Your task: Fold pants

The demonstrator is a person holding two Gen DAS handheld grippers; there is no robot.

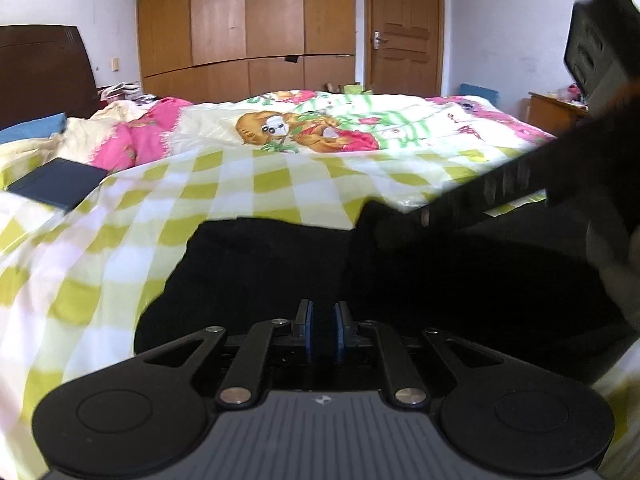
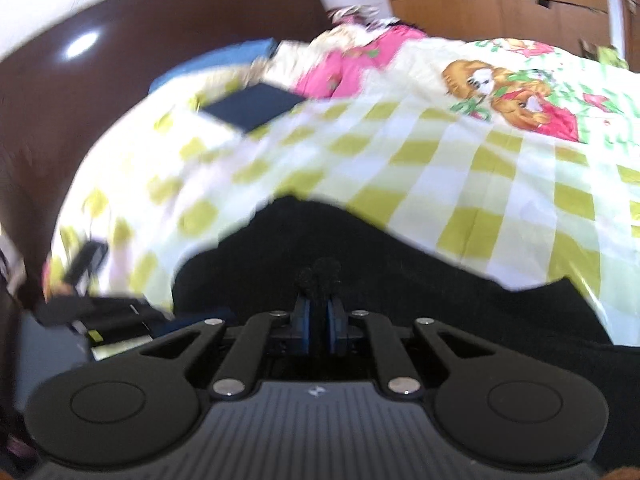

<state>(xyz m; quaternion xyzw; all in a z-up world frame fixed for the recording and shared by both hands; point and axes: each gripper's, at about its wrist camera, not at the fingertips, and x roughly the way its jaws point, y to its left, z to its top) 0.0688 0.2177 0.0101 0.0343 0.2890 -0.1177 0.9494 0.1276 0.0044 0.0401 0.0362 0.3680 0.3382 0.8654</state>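
Observation:
The black pants (image 1: 280, 272) lie on a bed with a yellow-and-white checked sheet (image 1: 120, 240). My left gripper (image 1: 324, 320) hovers low over them, its blue pads (image 1: 307, 322) a narrow gap apart with no cloth seen pinched between them. From the right, the right gripper's black fingers (image 1: 500, 188) reach across the pants' far edge. In the right wrist view, my right gripper (image 2: 319, 316) is shut on a tuft of the pants (image 2: 400, 280), which bunches up just past its tips. That view is blurred.
A flat dark blue item (image 1: 60, 184) lies on the bed's left side, also the dark blue item (image 2: 252, 108) in the right view. A cartoon-print quilt (image 1: 312, 128) covers the far half. A dark headboard (image 1: 40, 68), wooden wardrobe (image 1: 248, 20) and door (image 1: 404, 32) stand behind.

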